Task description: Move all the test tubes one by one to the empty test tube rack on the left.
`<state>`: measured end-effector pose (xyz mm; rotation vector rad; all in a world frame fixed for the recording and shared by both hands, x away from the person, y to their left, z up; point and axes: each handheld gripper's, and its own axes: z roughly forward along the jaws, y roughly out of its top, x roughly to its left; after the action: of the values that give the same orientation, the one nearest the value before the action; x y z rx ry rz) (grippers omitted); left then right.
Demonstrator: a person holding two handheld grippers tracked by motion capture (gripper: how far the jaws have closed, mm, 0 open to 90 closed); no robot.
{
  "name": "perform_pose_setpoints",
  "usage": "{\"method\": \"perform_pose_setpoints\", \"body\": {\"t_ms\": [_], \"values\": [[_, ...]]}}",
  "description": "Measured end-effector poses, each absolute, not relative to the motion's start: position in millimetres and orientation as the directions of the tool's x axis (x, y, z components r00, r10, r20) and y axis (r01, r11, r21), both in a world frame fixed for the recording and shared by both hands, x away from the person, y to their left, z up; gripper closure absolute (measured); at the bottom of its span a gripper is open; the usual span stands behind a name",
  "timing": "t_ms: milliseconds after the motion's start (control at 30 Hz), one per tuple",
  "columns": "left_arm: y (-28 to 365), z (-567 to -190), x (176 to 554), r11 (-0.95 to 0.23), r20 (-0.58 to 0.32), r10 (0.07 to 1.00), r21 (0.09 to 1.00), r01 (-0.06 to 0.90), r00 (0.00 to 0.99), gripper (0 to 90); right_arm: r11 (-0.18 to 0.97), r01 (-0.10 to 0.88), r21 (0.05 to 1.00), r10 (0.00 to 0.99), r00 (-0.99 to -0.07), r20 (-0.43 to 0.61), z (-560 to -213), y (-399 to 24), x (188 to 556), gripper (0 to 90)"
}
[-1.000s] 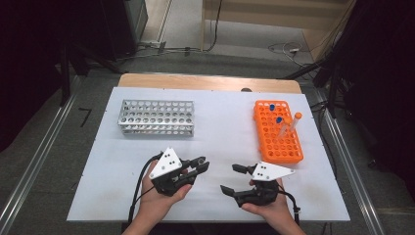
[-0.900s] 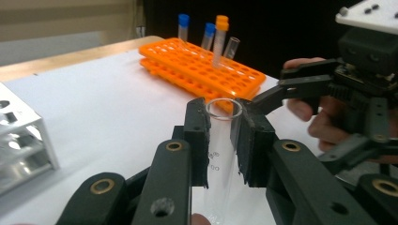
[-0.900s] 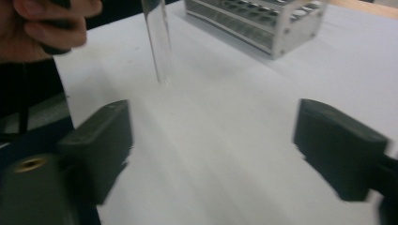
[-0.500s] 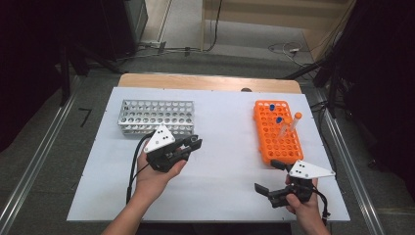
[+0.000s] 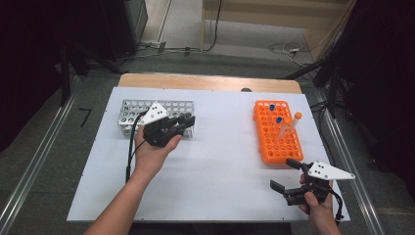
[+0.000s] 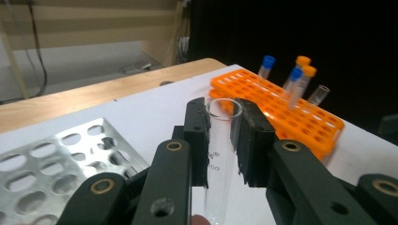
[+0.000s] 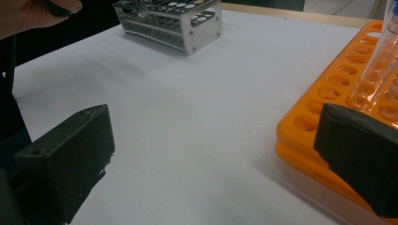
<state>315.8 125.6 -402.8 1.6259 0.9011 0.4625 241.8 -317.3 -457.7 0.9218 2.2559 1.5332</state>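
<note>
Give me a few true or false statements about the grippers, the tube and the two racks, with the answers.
1. The left gripper is shut on a clear glass tube. True.
2. The right gripper holds a blue-capped tube. False: its jaws stand wide open with nothing between them.
3. The orange rack holds capped tubes. True.
4. The metal rack sits right of the orange rack. False: it sits to its left.

Wooden board (image 5: 210, 82) beyond white table (image 5: 220, 166)
</note>
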Motion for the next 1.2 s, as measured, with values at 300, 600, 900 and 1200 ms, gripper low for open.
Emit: {"method": "perform_pose_setpoints", "body": {"t_ms": [300,600,900,1200], "values": [[133.9,-398.5,338.4,-0.023,-0.173,0.792,0.950,0.311,0.586,76.2,0.246,0.352,0.903,0.640,-0.759,0.122,-460.3,-320.8,241.5,0.0],[135.1,-390.6,359.8,-0.014,-0.161,0.817,0.954,0.299,0.554,76.2,0.255,0.350,0.901,0.636,-0.763,0.116,-461.4,-320.1,241.7,0.0],[137.0,-389.8,386.4,0.020,-0.173,0.845,0.956,0.293,0.506,76.2,0.260,0.352,0.899,0.633,-0.765,0.117,-463.3,-319.8,242.1,0.0],[133.0,-402.3,411.2,0.044,-0.190,0.862,0.951,0.305,0.470,76.2,0.266,0.361,0.894,0.634,-0.764,0.120,-465.3,-319.3,242.1,0.0]]}}
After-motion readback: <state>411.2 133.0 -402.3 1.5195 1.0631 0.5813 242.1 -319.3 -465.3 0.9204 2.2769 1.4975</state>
